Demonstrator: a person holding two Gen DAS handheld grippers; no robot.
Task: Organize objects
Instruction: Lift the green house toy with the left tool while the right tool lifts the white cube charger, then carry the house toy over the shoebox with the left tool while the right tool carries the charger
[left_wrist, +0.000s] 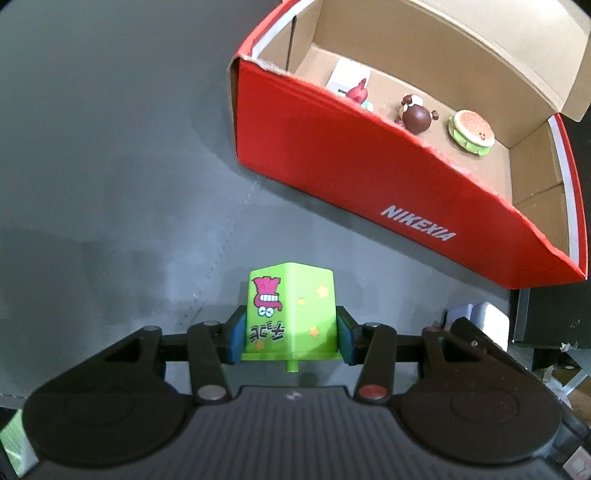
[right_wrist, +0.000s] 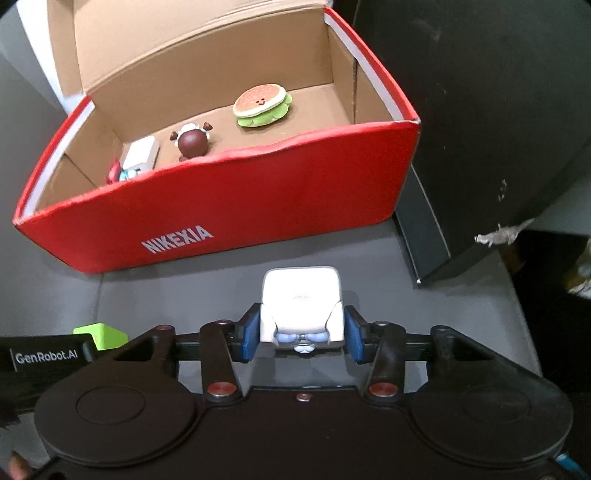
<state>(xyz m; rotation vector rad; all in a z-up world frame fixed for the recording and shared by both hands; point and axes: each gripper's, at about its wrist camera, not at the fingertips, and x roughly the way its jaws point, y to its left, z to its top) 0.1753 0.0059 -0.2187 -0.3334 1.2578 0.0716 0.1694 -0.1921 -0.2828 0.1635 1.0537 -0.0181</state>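
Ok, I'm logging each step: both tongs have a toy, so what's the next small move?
Probably lift the green block toy, pinched in the left tongs, toward the open red box. The box already holds the burger toy, with bare floor beside it. The white toy in the right tongs can follow.

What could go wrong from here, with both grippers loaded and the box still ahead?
1. The right gripper seems to pinch the white cube toy only on its left side; a gap shows on the right, so it may slip when lifted.
2. The red shoebox has a tall front wall; a low carry could clip it.
3. The burger toy and brown figure already sit inside; dropping the green cube toy there could knock them.
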